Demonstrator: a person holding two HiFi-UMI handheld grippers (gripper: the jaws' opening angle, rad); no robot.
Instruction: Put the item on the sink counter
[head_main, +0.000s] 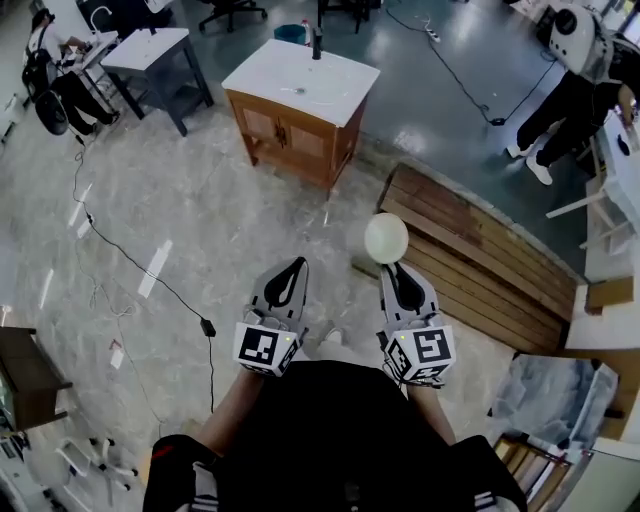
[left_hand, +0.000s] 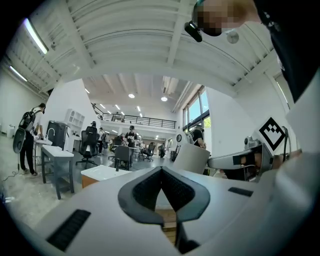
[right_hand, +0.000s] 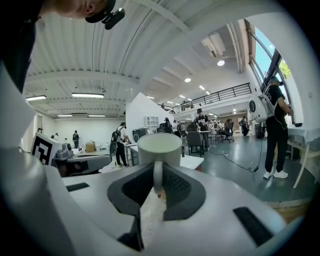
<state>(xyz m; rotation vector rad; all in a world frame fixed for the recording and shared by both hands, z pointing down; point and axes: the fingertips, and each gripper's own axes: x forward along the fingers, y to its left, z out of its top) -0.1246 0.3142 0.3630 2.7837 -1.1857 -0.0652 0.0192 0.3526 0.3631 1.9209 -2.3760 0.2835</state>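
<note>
Your right gripper (right_hand: 157, 187) has its jaws pinching the handle (right_hand: 158, 174) of the white mug (right_hand: 159, 147), which stands upright just past the pads. From the head view nothing shows inside it. Your left gripper (left_hand: 162, 176) has its jaws pressed together on nothing. The pickup looks done. The sink counter (head_main: 262, 78) lies well ahead, bare but for its faucet (head_main: 316, 44), so carrying and setting down remain.

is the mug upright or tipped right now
Upright: the mug shows its rim level on top and its handle vertical in the right gripper; the head view looks down on its round top.
</note>
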